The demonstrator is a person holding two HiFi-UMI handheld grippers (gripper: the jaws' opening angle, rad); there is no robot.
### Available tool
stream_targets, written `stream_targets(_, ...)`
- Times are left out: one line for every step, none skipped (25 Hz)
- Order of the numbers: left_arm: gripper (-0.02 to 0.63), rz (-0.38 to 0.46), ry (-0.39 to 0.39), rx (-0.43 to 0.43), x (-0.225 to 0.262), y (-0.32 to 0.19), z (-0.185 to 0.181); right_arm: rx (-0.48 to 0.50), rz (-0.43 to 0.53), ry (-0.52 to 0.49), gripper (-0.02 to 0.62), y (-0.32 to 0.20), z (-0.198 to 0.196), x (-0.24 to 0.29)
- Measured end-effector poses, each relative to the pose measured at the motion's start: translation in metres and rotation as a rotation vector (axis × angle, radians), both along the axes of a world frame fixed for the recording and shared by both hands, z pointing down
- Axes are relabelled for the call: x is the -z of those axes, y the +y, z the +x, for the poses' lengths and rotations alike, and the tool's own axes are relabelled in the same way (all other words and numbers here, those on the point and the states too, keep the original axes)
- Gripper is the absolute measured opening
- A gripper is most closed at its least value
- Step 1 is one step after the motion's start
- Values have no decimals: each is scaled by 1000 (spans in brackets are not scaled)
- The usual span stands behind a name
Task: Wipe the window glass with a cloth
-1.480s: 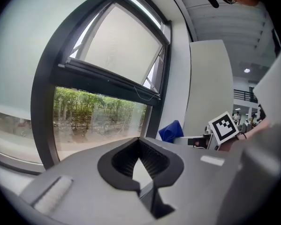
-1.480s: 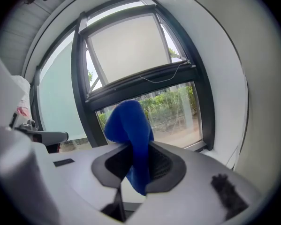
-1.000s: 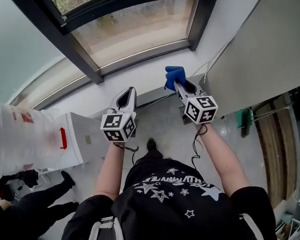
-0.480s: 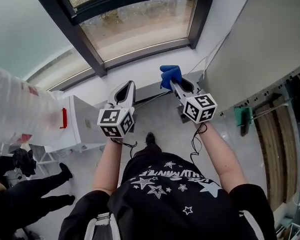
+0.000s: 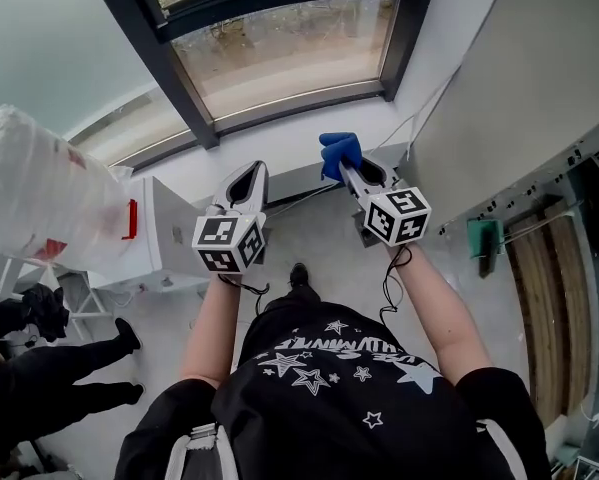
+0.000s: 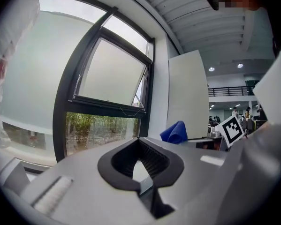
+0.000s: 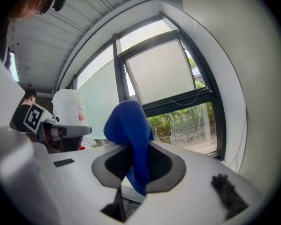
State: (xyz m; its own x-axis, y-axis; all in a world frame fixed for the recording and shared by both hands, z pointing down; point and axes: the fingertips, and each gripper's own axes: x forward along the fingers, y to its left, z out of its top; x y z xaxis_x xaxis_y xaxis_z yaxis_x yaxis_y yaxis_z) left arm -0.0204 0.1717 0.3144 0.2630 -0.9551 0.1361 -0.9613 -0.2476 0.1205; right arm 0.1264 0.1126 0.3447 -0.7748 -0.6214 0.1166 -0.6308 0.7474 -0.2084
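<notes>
The window glass [image 5: 279, 53] sits in a dark frame ahead of me, above a white sill [image 5: 279, 140]. My right gripper [image 5: 346, 168] is shut on a blue cloth [image 5: 337, 151], which bunches up past the tips, short of the sill. In the right gripper view the blue cloth [image 7: 129, 128] hangs down between the pads of the right gripper [image 7: 135, 149], with the glass [image 7: 187, 121] beyond it. My left gripper [image 5: 259, 170] is held level beside it, shut and empty. The left gripper [image 6: 139, 143] faces the lower pane [image 6: 102, 128], away from it.
A large white plastic bag [image 5: 34, 193] rests on a white cabinet with a red handle [image 5: 154, 238] at my left. Another person in black [image 5: 39, 388] stands at lower left. A tall white panel [image 5: 519, 98] walls the right side.
Both grippers stay almost where they were, the cloth still gripped. My view has swung a little, so the bag and window frame sit further right. The person at lower left has shifted.
</notes>
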Motion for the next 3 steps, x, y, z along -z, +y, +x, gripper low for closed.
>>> stream_targets(9, 4, -5, 0, 1, 1, 0, 2, 2, 1, 74, 1, -1, 1)
stream_targets(9, 8, -10, 0, 2, 3, -1, 4, 3, 2, 74, 3, -2, 1)
stream_targets(9, 11, -15, 0, 4, 4, -2, 7, 5, 3, 74, 4, -3, 2)
